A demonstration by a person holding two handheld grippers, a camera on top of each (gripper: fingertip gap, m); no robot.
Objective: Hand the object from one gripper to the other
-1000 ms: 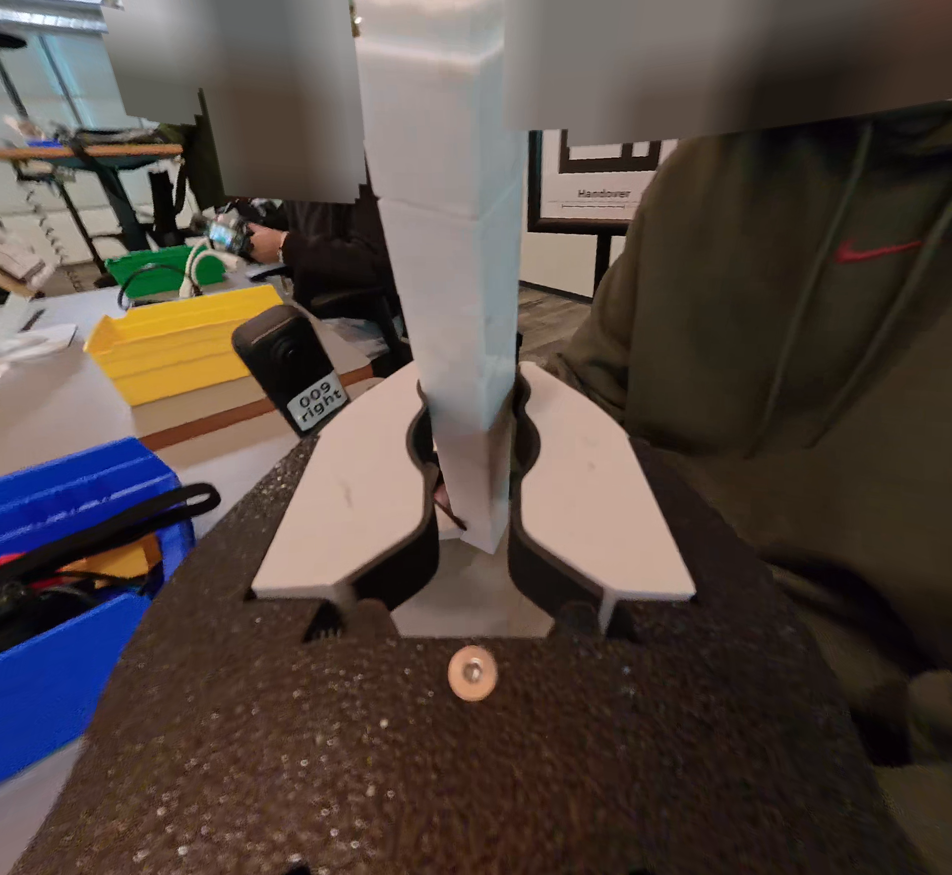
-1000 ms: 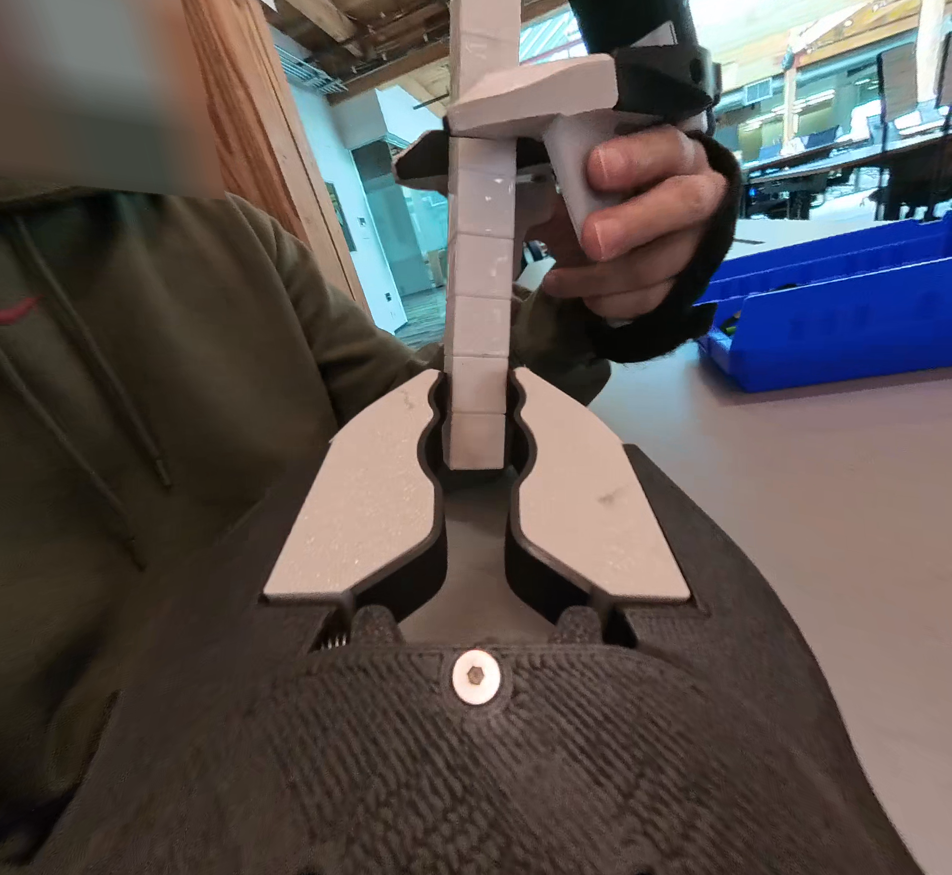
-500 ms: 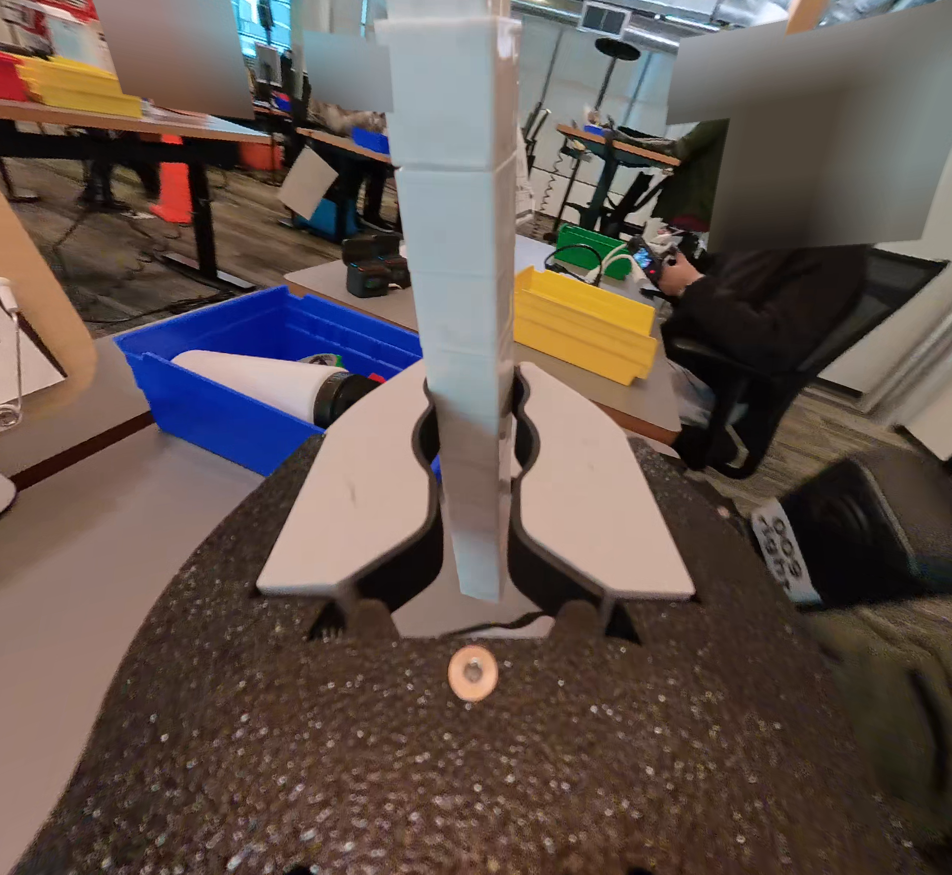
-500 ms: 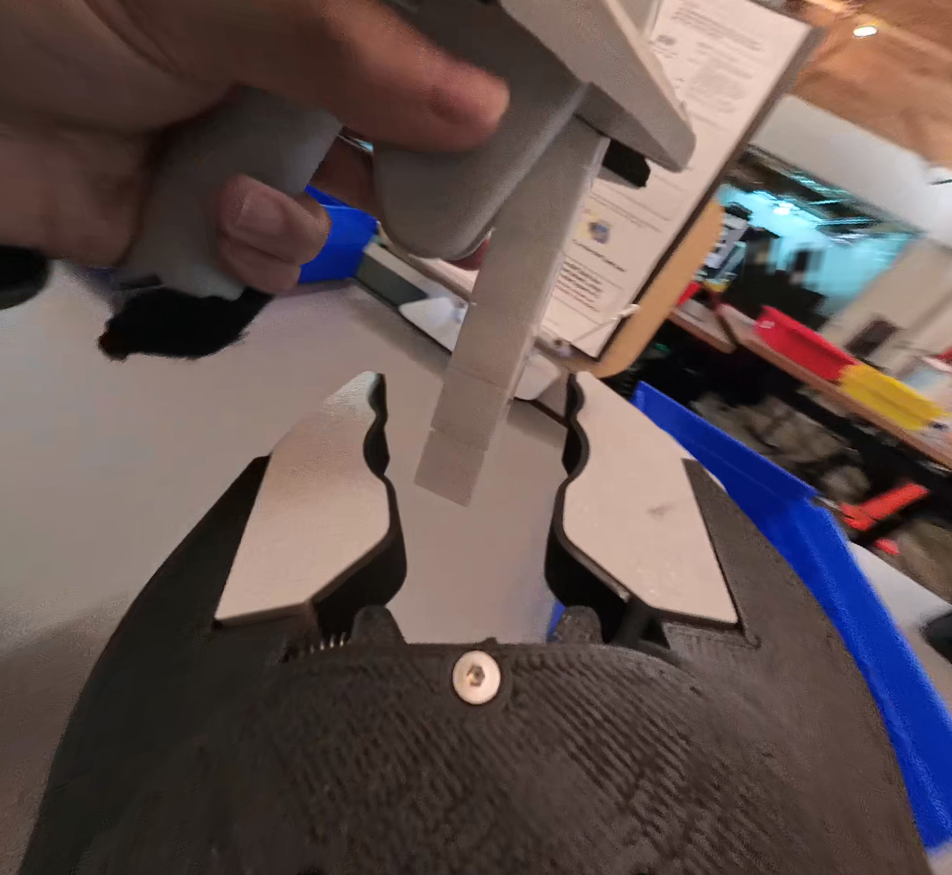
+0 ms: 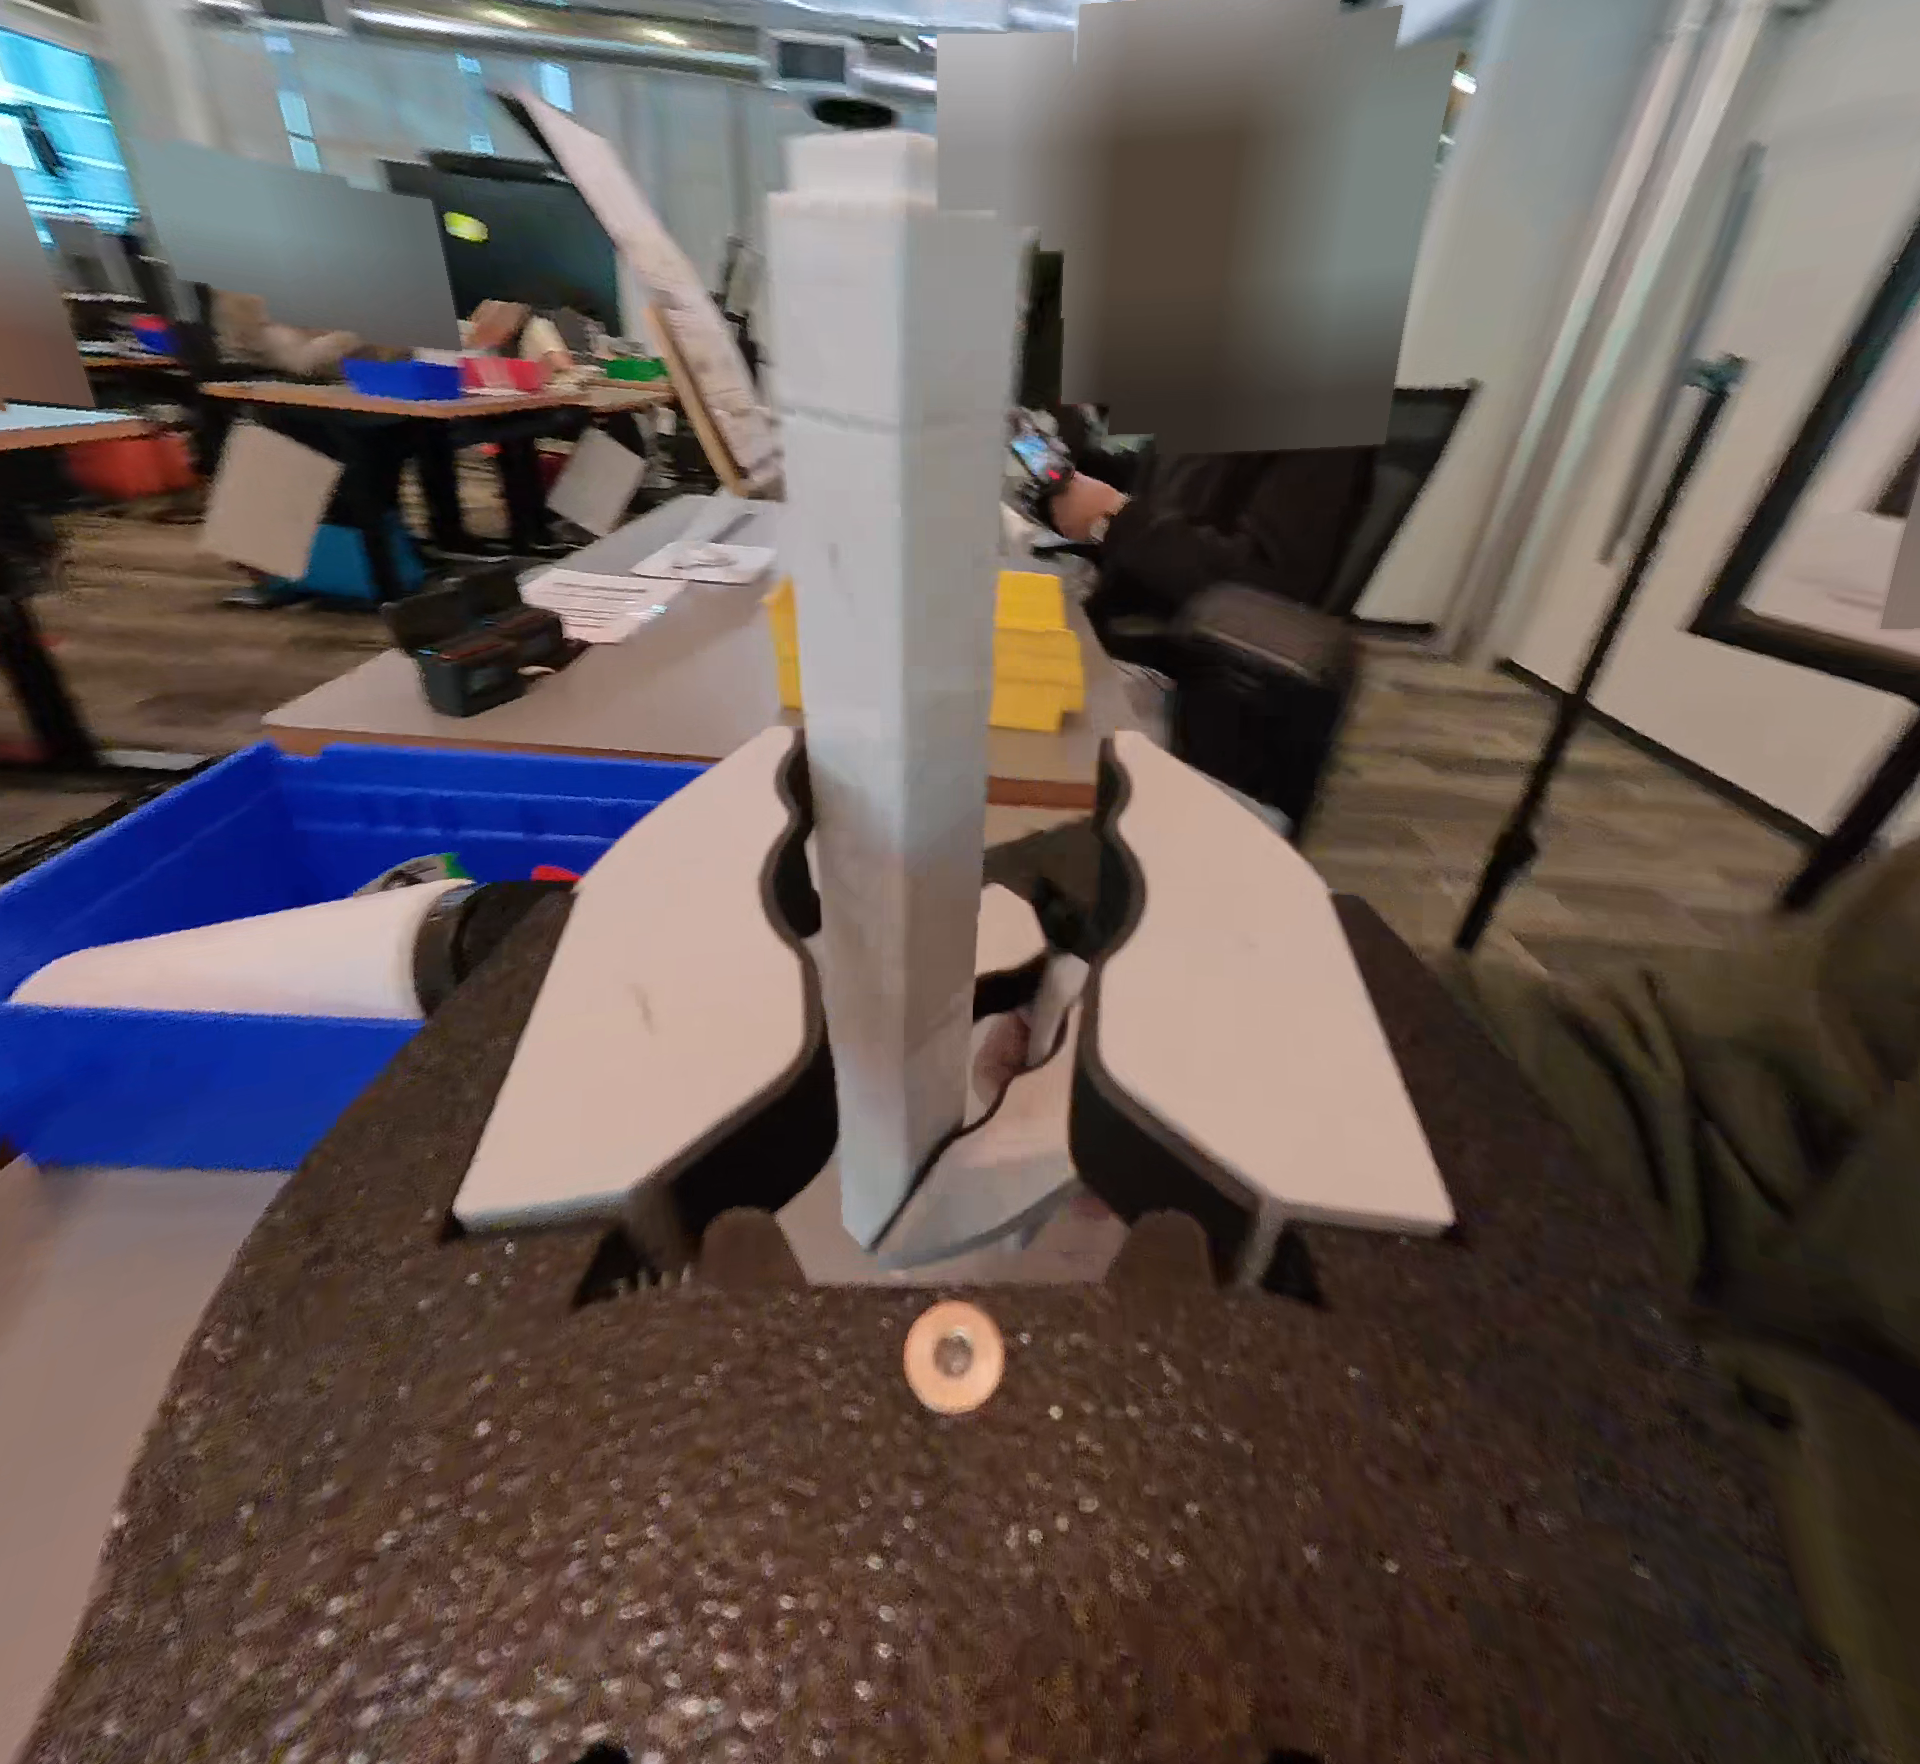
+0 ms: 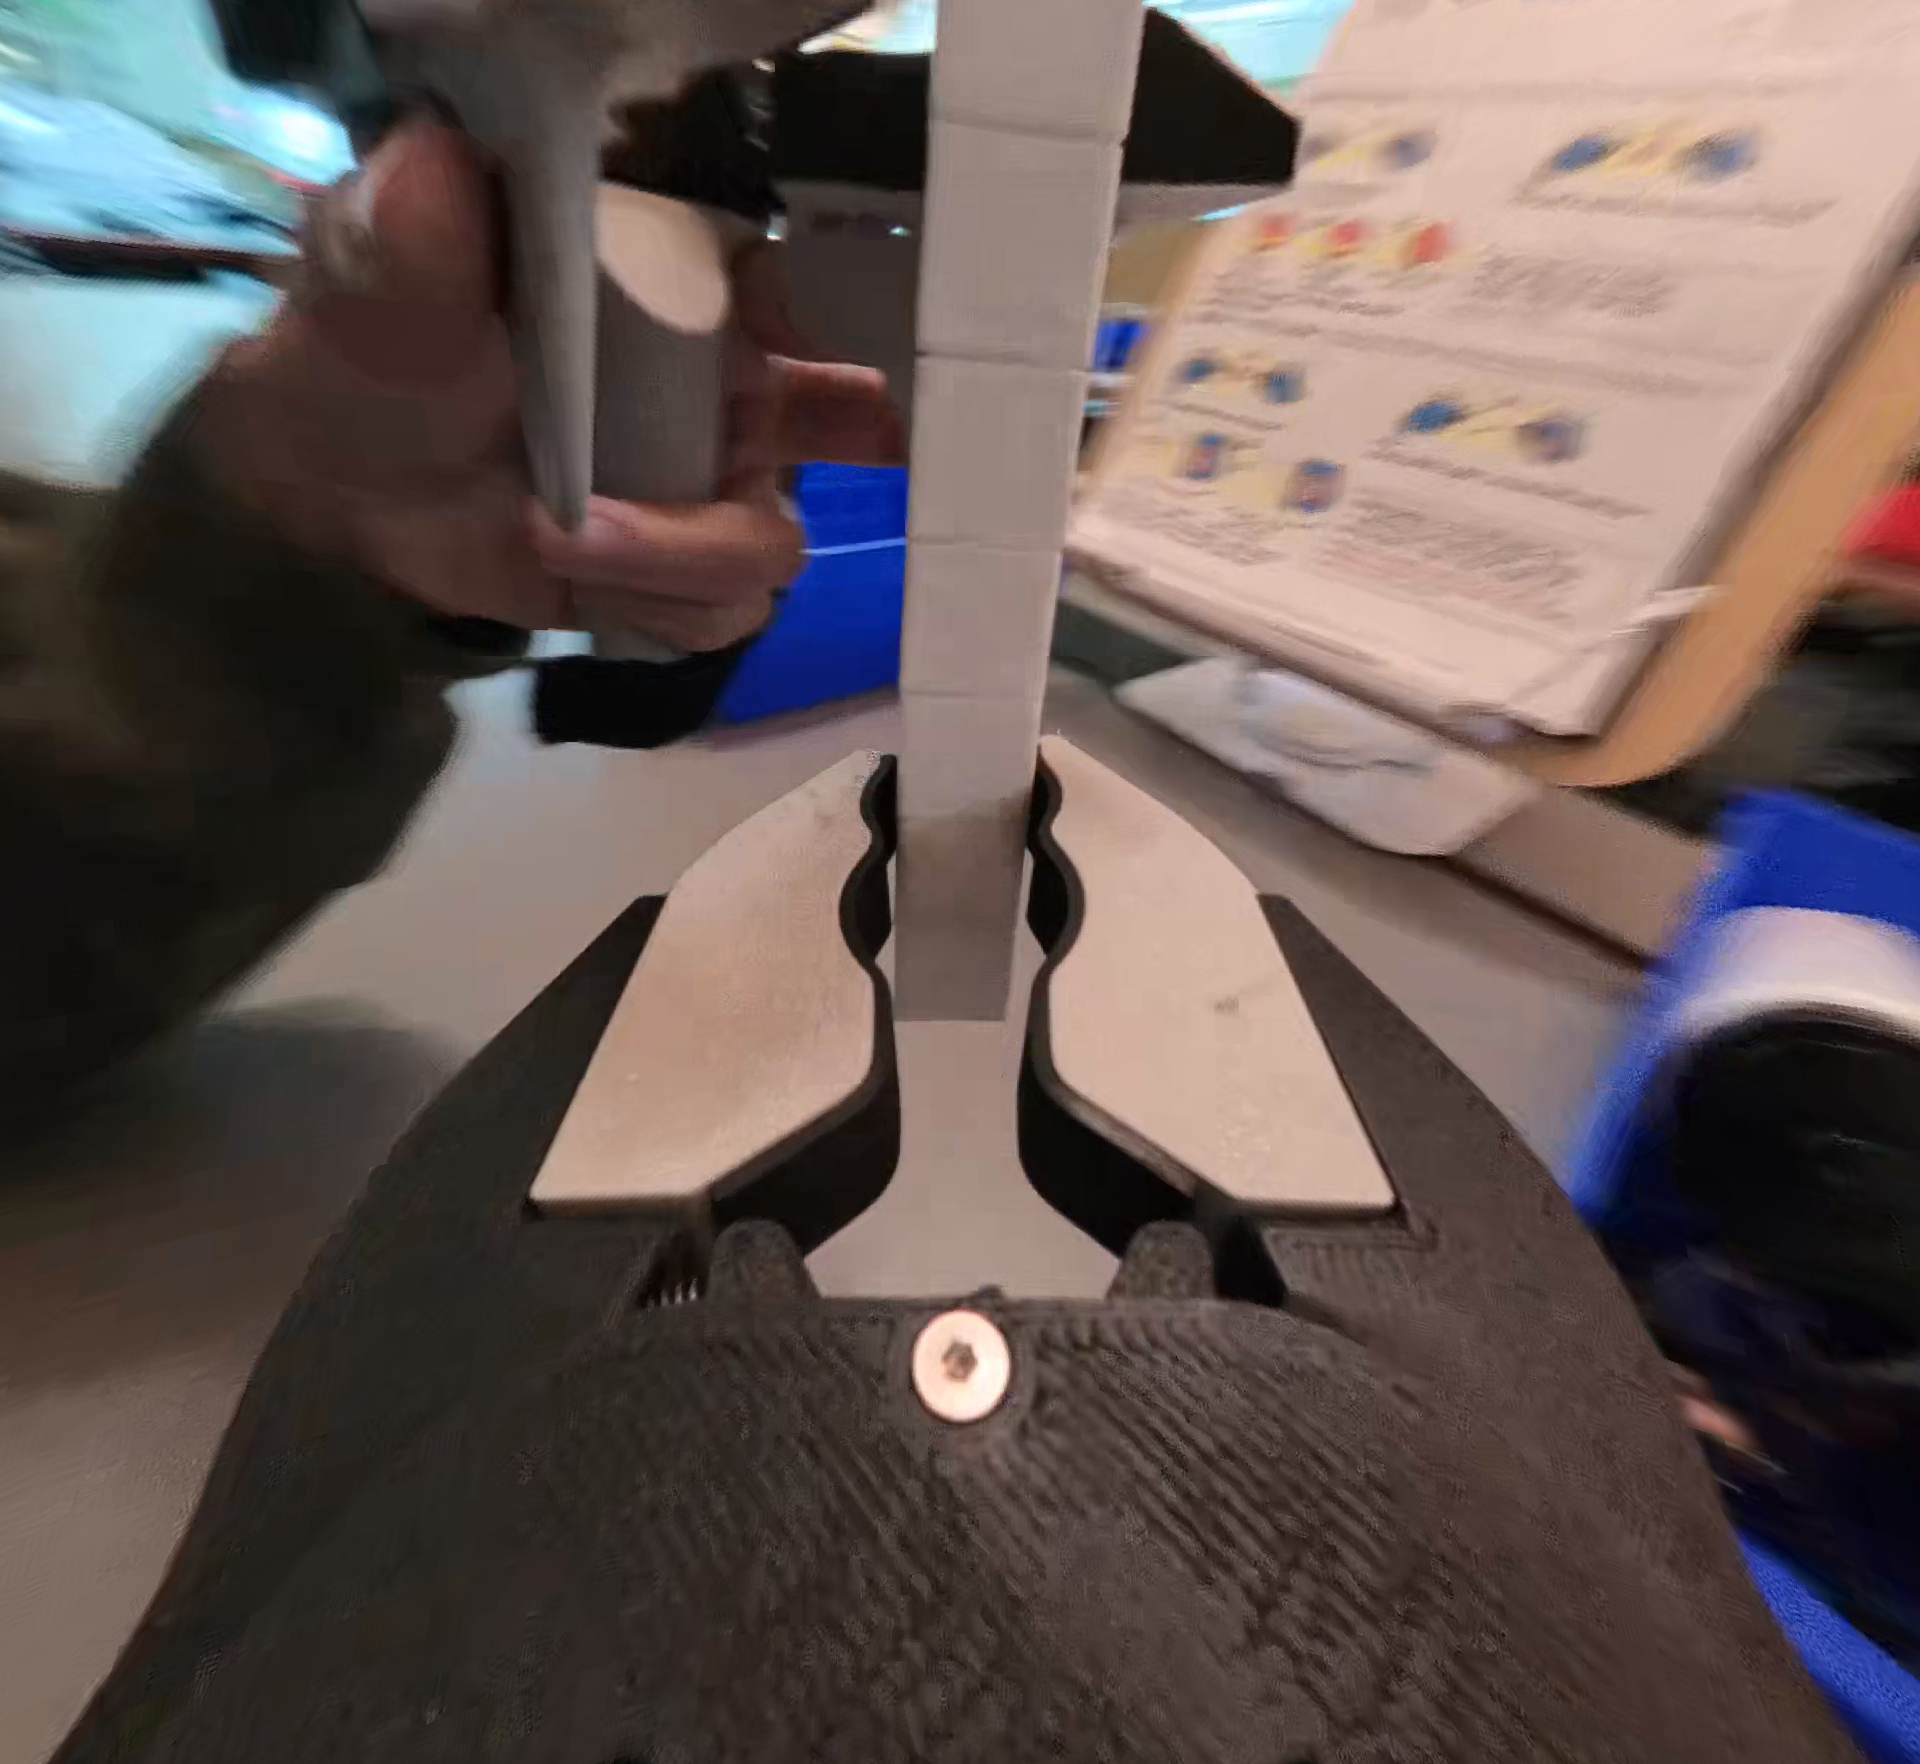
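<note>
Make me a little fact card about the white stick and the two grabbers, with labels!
Object: long white segmented bar, upright
Right gripper: jaws shut on the bar's lower end
Left gripper: jaws spread, with a gap on the right side of the bar
Hand: holds the left gripper's handle, left of the bar
Blue bin: on the table, holds a white and black cylinder
Handover: bar seems passed to the right gripper

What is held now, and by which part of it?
The white segmented bar: the right gripper is shut on its lower end. The left gripper is open around it.
</note>
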